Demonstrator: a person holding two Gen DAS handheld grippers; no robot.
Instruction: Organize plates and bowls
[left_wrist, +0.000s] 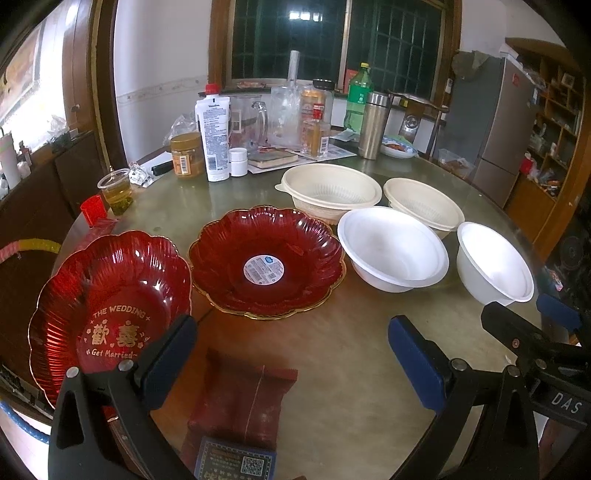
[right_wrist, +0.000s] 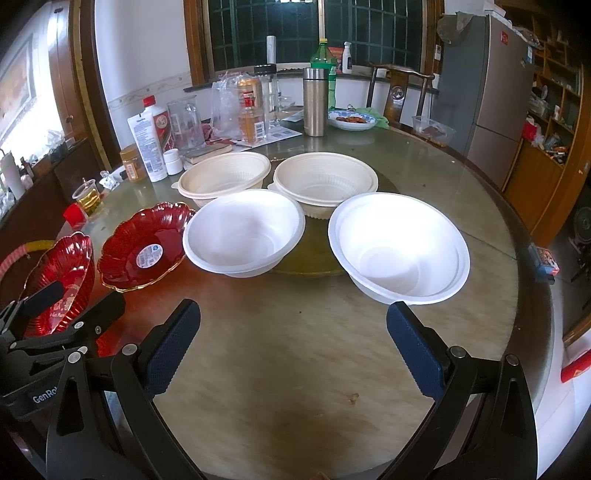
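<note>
Two red scalloped plates lie on the round table: one with gold wedding lettering (left_wrist: 110, 306) at the near left, one with a round sticker (left_wrist: 267, 262) beside it. Right of them stand two white bowls (left_wrist: 393, 247) (left_wrist: 495, 262), with two cream bowls (left_wrist: 330, 192) (left_wrist: 423, 203) behind. My left gripper (left_wrist: 291, 339) hangs open above the table's near edge, its left finger over the wedding plate's rim. In the right wrist view my right gripper (right_wrist: 293, 325) is open just before the white bowls (right_wrist: 243, 230) (right_wrist: 399, 247); the cream bowls (right_wrist: 225, 177) (right_wrist: 327, 182) sit behind.
Bottles, jars, a steel flask (left_wrist: 373, 125), a cup of tea (left_wrist: 116, 190) and a dish of food (right_wrist: 352, 120) crowd the table's (right_wrist: 295, 369) far side. A red packet (left_wrist: 240, 402) lies under my left gripper. A chair, a fridge and shelves stand at the right.
</note>
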